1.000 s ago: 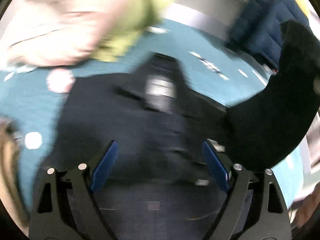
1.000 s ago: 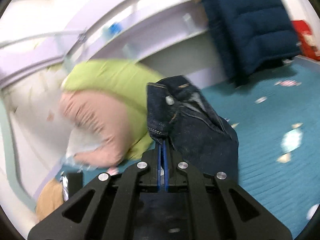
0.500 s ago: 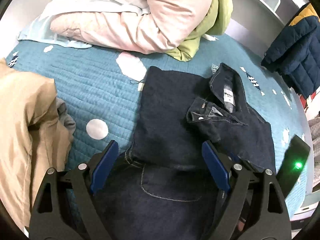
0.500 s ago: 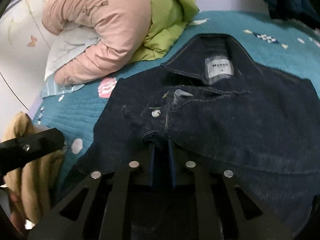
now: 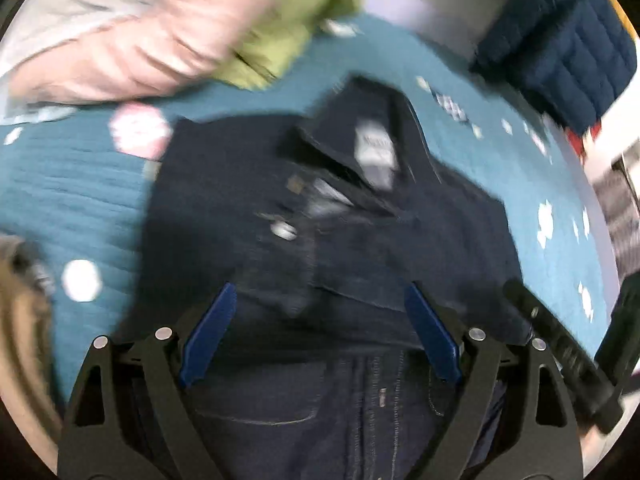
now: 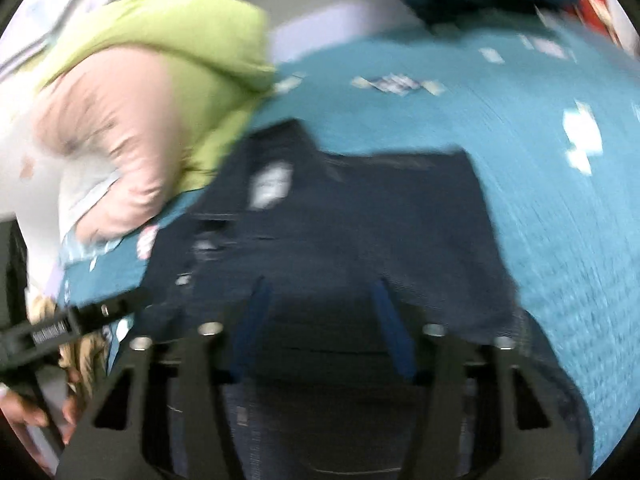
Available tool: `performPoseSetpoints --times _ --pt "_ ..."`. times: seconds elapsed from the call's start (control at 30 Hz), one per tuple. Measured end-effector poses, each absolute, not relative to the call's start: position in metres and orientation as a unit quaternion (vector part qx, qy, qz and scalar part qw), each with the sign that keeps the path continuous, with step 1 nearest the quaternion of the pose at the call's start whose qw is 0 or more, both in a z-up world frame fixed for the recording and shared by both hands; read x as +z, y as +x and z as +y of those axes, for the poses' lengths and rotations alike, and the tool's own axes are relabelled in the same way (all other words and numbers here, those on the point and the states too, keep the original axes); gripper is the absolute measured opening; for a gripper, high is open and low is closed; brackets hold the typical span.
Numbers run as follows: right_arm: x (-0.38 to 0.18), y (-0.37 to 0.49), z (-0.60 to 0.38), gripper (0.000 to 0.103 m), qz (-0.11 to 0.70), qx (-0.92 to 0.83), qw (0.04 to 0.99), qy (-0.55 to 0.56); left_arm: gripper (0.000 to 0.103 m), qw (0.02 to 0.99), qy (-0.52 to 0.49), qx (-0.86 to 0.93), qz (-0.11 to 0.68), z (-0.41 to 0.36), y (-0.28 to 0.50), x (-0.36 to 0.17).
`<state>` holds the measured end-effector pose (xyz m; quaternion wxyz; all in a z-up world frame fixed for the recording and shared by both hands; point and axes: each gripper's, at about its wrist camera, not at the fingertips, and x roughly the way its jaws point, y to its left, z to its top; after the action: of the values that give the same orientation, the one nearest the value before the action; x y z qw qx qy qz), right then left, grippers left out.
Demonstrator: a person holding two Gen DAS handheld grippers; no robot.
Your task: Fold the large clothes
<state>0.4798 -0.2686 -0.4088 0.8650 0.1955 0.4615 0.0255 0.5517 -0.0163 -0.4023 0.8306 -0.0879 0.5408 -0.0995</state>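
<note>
Teal bed [image 5: 72, 184] carries a denim jacket [image 5: 328, 264], collar pointing away toward the pillows [image 5: 132, 40]. Left claw [image 5: 320, 332] gapes empty. Right claw [image 6: 320, 320], just parted, has released the denim.

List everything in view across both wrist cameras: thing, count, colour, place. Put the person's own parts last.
denim jacket: one, dark blue, spread on the bed, collar and white label away from the cameras
bedspread: one, teal with white patches, under the jacket
pink garment: one, pale pink, piled at the far left of the bed
green garment: one, lime green, lying against the pink one
puffer jacket: one, navy with a yellow trim, far right beyond the bed
tan garment: one, beige, at the left edge
left hand-held gripper: one, black with blue pads, wide open over the jacket
right hand-held gripper: one, black with blue pads, partly open, nothing between them
hand: one, lower left of the right view
</note>
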Motion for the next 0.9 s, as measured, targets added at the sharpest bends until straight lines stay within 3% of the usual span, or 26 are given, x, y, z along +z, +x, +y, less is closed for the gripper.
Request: performPoseSetpoints --times 0.1,0.13,0.17,0.33,0.43,0.53,0.57,0.73,0.9 --pt "-0.436 0.476 -0.298 0.021 0.494 -0.004 0.844 0.210 0.087 0.814 -0.049 -0.089 0.572 -0.035 0.562 -0.431" --pt "-0.448 0.474 -0.307 0.006 0.501 -0.008 0.838 0.218 0.088 0.809 -0.036 -0.089 0.579 -0.039 0.564 -0.439" --pt "-0.452 0.473 -0.311 0.000 0.500 -0.013 0.839 0.216 0.088 0.810 -0.024 -0.088 0.579 -0.042 0.565 -0.443" --pt "-0.448 0.474 -0.309 0.000 0.509 -0.025 0.835 0.206 0.089 0.810 -0.027 -0.098 0.577 -0.042 0.564 -0.441" --pt "-0.428 0.482 -0.312 0.011 0.494 -0.004 0.840 0.224 0.089 0.816 -0.070 -0.123 0.560 -0.025 0.566 -0.421" --pt "-0.415 0.501 -0.323 0.035 0.483 -0.016 0.848 0.219 0.090 0.836 -0.084 -0.117 0.530 -0.004 0.577 -0.396" --pt "-0.414 0.508 -0.327 0.039 0.483 -0.024 0.850 0.210 0.090 0.840 -0.083 -0.112 0.525 0.003 0.583 -0.390" --pt "-0.423 0.554 -0.354 0.043 0.506 -0.042 0.834 0.217 0.090 0.836 -0.073 -0.054 0.542 0.048 0.633 -0.385" --pt "-0.435 0.591 -0.370 0.049 0.529 -0.041 0.814 0.237 0.090 0.800 -0.107 -0.021 0.590 0.094 0.672 -0.419"
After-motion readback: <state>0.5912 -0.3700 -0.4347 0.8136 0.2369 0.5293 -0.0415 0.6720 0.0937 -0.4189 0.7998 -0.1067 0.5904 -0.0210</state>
